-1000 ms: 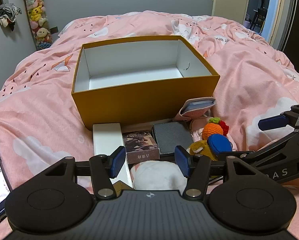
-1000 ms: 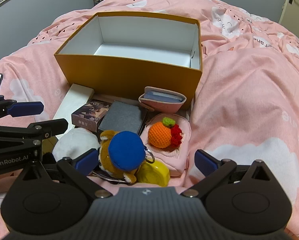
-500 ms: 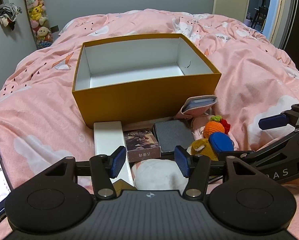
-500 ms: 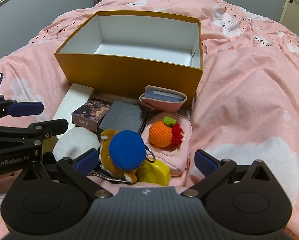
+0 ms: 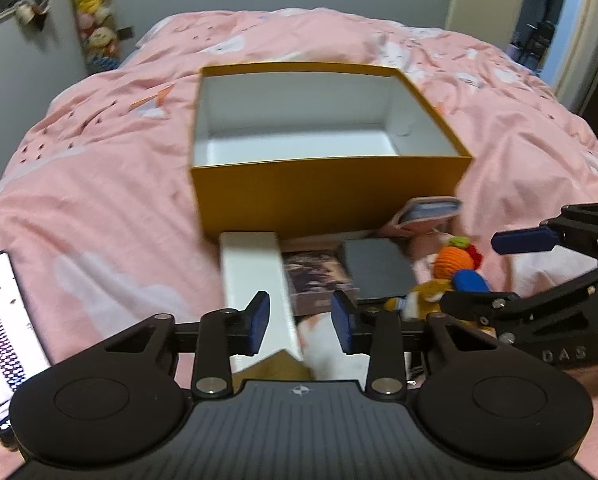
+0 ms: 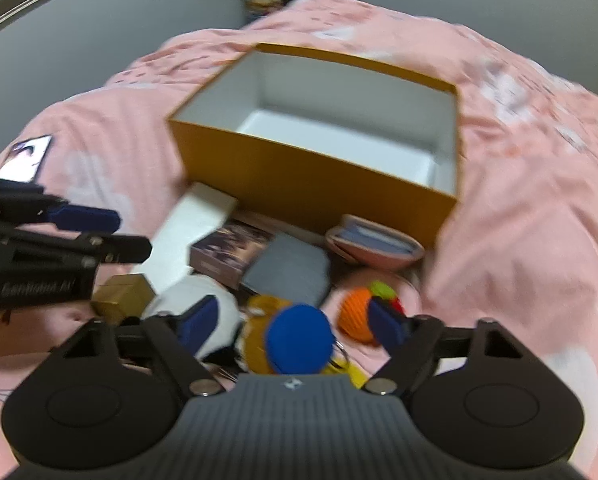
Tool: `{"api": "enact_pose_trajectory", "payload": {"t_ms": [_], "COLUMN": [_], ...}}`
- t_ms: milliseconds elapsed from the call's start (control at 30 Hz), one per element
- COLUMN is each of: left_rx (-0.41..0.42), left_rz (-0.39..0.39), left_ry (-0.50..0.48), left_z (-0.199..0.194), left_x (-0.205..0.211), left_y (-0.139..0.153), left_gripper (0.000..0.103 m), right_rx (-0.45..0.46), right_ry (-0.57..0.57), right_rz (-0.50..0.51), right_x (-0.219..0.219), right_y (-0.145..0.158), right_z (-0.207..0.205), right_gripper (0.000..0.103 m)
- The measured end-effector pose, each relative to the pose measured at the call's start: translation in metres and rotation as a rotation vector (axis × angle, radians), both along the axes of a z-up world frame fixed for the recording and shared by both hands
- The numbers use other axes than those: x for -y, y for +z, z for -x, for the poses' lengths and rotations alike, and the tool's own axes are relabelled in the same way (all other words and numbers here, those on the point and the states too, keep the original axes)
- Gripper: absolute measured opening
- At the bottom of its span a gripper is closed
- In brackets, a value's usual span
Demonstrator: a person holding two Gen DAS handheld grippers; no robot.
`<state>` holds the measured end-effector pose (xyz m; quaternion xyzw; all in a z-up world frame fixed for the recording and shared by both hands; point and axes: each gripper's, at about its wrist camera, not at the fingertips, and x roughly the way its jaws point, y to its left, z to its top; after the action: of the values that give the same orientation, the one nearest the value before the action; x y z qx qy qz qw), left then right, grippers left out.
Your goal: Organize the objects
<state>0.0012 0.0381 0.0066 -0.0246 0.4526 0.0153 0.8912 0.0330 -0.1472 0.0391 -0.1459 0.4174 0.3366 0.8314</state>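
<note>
Before the yellow box, both grippers' jaws apart, empty, above clutter.

Matt cardboard box, white inside; soft pink cloth duvet; crocheted yarn orange; glossy phone screen.

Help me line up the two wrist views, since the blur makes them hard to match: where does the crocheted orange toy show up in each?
Left wrist: the crocheted orange toy lies right of centre, beside the dark grey box.
Right wrist: it lies low and right of centre, partly behind the right finger.
Shared landmark: the open yellow box, behind the toy in both.
</note>
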Motion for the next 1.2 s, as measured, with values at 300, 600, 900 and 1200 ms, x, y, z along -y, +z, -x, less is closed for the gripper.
{"api": "enact_pose_trajectory", "payload": {"t_ms": [300,600,900,1200], "left_rx": [-0.048,-0.133,-0.190,-0.192], "left_rz": [0.012,-0.029,-0.018,0.011], "left_ry": [0.060,0.076,0.051,0.068], "left_z": [-0.001,-0.005,-0.006,-0.006], "left_x": [-0.037,-0.051,-0.053,-0.062], "left_y": [-0.001,-0.026,-0.044,-0.045], "left_gripper": [0.040,0.040,0.039,0.039], "right_rx": [-0.125,-0.153,-0.211,-0.201], "right_ry": [0.334,0.680,0.859,0.971], "right_rz": [-0.034,0.123,0.264,0.339], "right_x": [-0.057,-0.125,-0.157,-0.174], "right_y": [-0.006,-0.031,-0.051,-0.058], "right_z": [-0.003,0.007,0.009,0.021], "right_gripper": [0.058,0.058,0.059,0.059]}}
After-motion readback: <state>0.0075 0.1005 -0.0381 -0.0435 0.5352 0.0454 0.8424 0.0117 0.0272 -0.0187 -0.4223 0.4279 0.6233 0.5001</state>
